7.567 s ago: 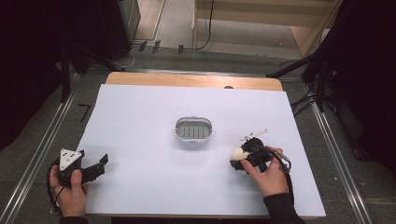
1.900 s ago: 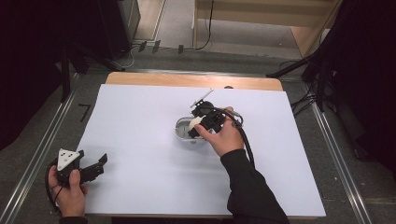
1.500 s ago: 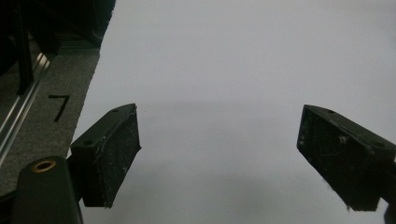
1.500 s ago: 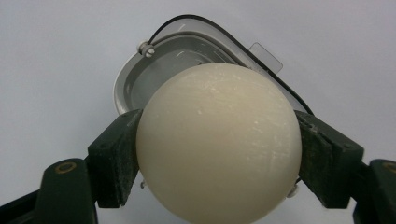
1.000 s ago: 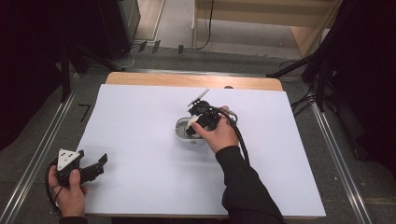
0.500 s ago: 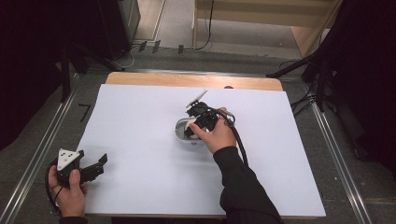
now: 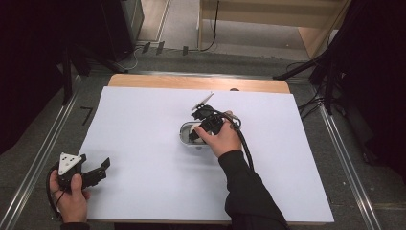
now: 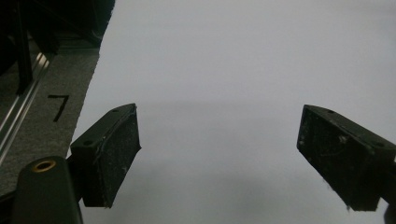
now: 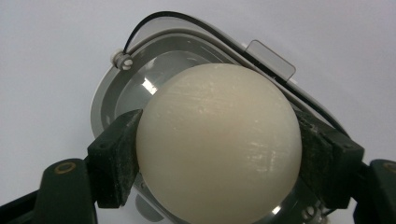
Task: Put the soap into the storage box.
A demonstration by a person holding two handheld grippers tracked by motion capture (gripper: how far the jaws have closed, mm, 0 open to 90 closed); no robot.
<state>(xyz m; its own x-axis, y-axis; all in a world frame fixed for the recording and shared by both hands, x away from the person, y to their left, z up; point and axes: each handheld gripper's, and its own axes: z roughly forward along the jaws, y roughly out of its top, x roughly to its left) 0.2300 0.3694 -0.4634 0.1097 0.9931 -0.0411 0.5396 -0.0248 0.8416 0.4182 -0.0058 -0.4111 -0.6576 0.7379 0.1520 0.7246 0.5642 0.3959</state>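
The right arm [image 7: 244,191] wears a dark sleeve and reaches forward from the bottom edge toward the middle of the table. It bends a little to the left on the way. The right hand [image 7: 221,140] is wrapped around the right gripper [image 7: 196,135], which points down and to the left. Its two black jaws are pressed in from both sides, holding tight (the right gripper view shows this up close). The left hand [image 7: 69,199] sits low at the near left corner. It holds the left gripper [image 7: 100,168] flat, pointing right. In the left gripper view, its jaws stand wide apart.
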